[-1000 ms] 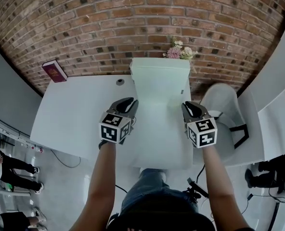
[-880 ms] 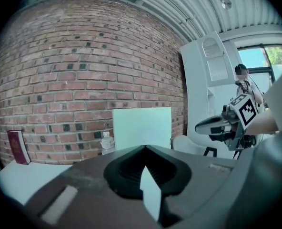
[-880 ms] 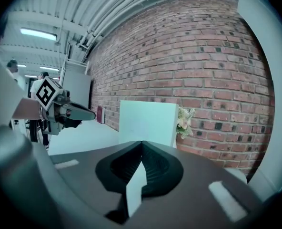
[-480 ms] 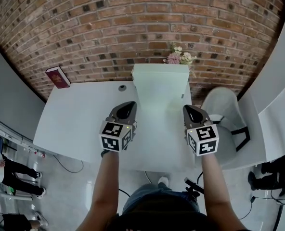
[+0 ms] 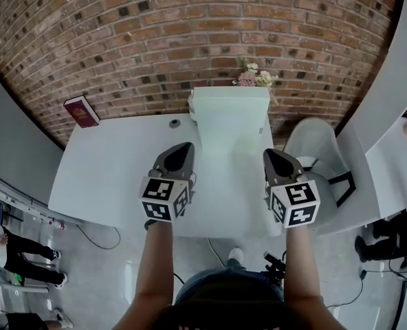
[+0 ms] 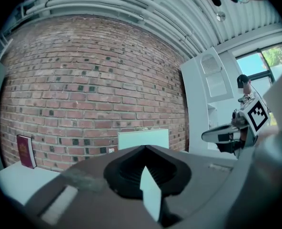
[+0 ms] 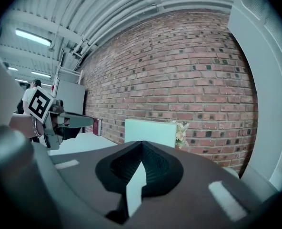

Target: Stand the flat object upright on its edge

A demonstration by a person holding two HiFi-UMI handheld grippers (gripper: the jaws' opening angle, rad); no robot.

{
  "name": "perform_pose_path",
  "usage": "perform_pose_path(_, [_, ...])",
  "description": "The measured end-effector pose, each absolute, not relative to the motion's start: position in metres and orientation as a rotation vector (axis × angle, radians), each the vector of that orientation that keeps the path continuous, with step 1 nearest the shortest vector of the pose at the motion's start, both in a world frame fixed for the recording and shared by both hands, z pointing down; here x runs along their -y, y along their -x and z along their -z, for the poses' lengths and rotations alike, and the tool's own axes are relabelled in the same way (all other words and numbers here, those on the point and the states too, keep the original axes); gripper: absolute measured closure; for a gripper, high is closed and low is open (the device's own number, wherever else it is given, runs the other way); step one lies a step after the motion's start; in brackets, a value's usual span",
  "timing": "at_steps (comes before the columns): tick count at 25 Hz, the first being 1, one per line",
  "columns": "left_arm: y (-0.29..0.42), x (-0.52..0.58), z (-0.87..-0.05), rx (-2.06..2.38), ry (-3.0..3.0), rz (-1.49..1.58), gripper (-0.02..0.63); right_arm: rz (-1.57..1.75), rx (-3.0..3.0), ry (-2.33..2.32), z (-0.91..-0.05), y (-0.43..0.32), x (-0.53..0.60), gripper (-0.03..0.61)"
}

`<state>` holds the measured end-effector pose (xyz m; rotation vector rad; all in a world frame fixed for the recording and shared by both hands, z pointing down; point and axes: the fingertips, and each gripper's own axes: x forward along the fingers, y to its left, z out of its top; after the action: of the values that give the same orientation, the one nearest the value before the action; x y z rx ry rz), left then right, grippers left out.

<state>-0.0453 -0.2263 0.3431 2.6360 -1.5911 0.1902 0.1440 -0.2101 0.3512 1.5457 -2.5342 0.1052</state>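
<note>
We judge the standing step done: the pale flat panel appears upright at upper centre of the table. Our left gripper and right gripper hover below it, both closed on nothing, so next we need only stay clear.

Red book upright at far left corner of white counter, against brick wall. Small dark round item on counter near wall. Pink-white flowers against wall. White chair beside counter's right end. Cable on floor.
</note>
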Motion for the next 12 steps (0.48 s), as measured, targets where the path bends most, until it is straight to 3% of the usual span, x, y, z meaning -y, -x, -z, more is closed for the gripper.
perform_pose_path(12, [0.051,0.175,-0.317,1.587,-2.673,-0.095,0.614,0.03,2.578,-1.63,-0.309,-0.135,0.144,0.58])
